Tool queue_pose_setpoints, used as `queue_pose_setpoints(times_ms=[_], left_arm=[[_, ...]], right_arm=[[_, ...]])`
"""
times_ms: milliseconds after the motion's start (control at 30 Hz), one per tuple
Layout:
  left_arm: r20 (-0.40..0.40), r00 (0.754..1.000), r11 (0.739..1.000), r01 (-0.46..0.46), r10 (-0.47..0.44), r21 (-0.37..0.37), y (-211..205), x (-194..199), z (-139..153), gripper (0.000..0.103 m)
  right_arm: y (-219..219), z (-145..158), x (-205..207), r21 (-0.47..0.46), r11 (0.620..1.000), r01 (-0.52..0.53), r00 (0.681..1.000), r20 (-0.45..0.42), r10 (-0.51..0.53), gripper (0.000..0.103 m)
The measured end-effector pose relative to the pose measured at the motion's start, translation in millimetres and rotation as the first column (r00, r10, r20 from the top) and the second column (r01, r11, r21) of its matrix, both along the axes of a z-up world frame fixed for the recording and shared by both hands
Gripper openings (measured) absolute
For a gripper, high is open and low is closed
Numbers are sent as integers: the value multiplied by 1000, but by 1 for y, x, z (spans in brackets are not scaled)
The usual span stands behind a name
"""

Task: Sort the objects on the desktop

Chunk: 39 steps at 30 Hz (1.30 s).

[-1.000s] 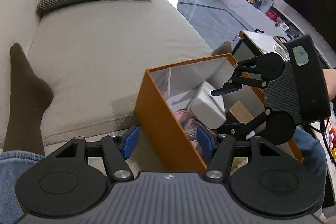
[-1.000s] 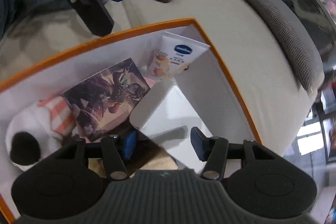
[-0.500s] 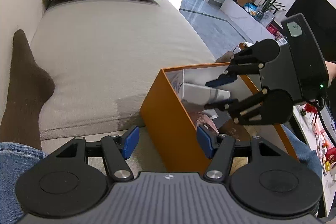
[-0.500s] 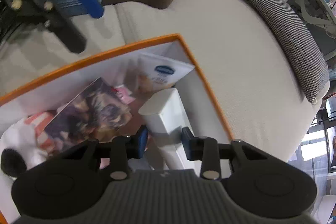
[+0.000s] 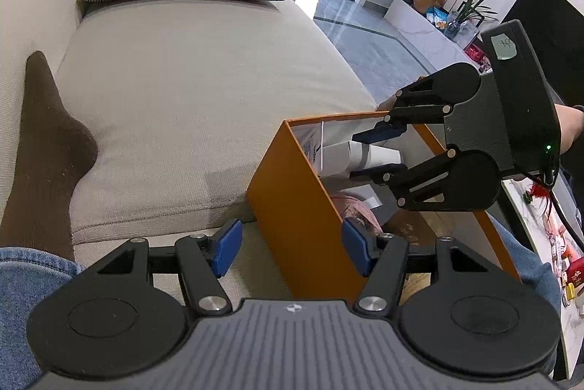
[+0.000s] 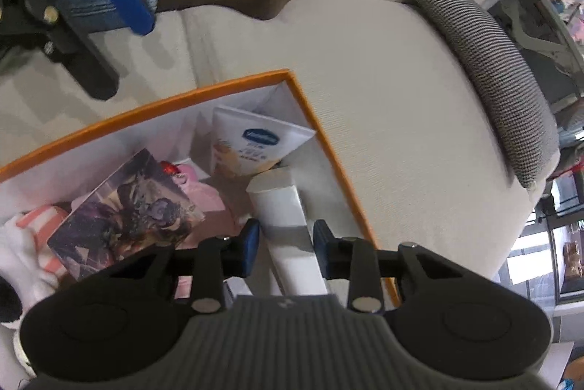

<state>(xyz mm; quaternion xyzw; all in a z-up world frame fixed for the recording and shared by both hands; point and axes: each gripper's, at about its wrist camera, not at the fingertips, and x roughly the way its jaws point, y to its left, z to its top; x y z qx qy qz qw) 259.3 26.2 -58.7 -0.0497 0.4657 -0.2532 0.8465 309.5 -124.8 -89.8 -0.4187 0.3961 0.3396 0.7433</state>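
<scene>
Little text can be made out. On the white tube (image 6: pixel 252 149) lying in the orange box (image 6: pixel 153 105), a blue oval brand badge is seen near its upper half, but the white lettering inside is too blurred to be read; lines of small print below it are equally illegible. A pale green sticker (image 5: pixel 503 47) is stuck on the right gripper's housing, at about 2 o'clock in the left wrist view, and a handwritten mark on it cannot be deciphered with certainty.
</scene>
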Motion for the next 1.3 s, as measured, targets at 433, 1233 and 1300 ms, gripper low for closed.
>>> queue_pose_setpoints(times_ms=[433, 1233, 1300], left_arm=[[13, 1000, 1000, -4, 4, -4, 3, -3, 2, 71], [130, 991, 991, -26, 9, 129, -27, -91, 66, 71], [148, 989, 991, -37, 17, 129, -31, -104, 71, 71]], right_arm=[[2, 5, 8, -5, 1000, 25, 999, 31, -24, 33], [-19, 59, -70, 143, 953, 268, 963, -74, -260, 33], [-25, 62, -85, 176, 930, 322, 946, -96, -309, 34]])
